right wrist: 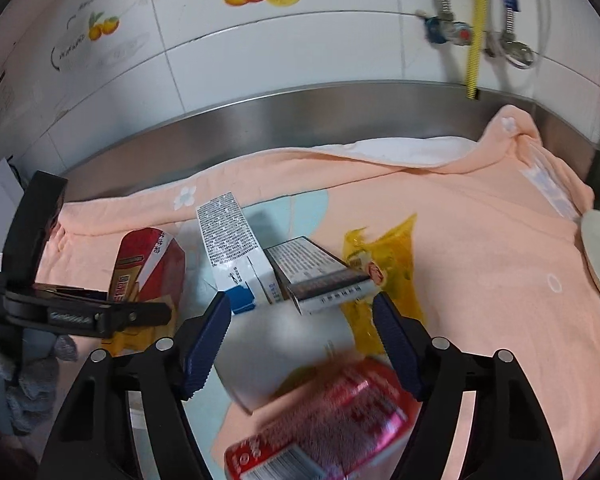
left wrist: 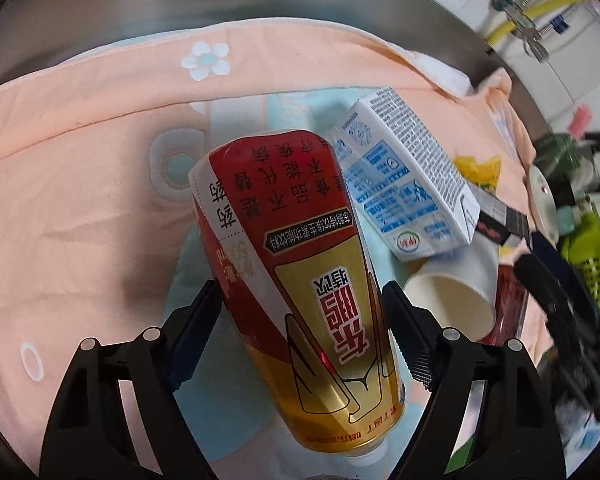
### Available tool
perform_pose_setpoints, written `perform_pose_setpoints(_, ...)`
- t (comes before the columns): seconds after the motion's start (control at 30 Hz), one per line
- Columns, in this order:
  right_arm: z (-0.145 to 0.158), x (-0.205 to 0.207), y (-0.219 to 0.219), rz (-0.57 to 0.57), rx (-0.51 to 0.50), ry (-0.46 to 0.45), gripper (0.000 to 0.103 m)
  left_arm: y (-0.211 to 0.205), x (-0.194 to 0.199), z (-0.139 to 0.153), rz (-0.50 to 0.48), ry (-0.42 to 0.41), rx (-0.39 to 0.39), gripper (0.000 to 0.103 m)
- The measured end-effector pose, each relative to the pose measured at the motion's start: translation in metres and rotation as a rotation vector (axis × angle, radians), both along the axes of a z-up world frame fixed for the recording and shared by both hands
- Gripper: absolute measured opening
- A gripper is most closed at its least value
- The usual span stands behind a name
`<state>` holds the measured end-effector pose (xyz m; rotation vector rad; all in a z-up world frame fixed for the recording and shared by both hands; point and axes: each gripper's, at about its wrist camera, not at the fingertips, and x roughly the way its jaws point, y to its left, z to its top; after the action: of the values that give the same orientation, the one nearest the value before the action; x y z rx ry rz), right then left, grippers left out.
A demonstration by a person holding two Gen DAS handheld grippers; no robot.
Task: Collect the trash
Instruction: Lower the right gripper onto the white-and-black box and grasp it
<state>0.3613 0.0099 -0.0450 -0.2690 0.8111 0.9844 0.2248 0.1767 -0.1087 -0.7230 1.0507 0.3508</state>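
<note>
Left gripper (left wrist: 300,320): jaws straddle the red-and-gold plastic drink bottle (left wrist: 296,280), which lies on the peach towel with flower print (left wrist: 80,160), cap end toward the camera. Both pads sit at the bottle's sides; firm contact cannot be told.

Beyond its right finger: white-and-blue milk carton (left wrist: 400,176), resting on a white paper cup (left wrist: 452,296) lying on its side.

Right gripper (right wrist: 300,320): jaws set wide around the paper cup (right wrist: 284,352); gaps show on both sides, nothing gripped. Just below the cup lies a blurred red can (right wrist: 332,420). Ahead of the fingertips: the carton (right wrist: 236,248), a small dark-printed box (right wrist: 320,276), a yellow wrapper (right wrist: 384,264).
</note>
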Motion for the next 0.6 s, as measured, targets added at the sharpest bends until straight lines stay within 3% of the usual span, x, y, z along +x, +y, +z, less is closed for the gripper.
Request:
perform_pose_setpoints(0.5, -0.014, 0.026, 0.016, 0.063, -0.039, 0.038, 0.069, 0.006, -0.007, -0.002, -0.077, -0.005, 0.001, 0.08)
perform_pose_setpoints(0.6, -0.017, 0.025, 0.023, 0.083, -0.066, 0.014, 0.062, 0.007, -0.007, -0.002, -0.087, -0.008, 0.007, 0.08)
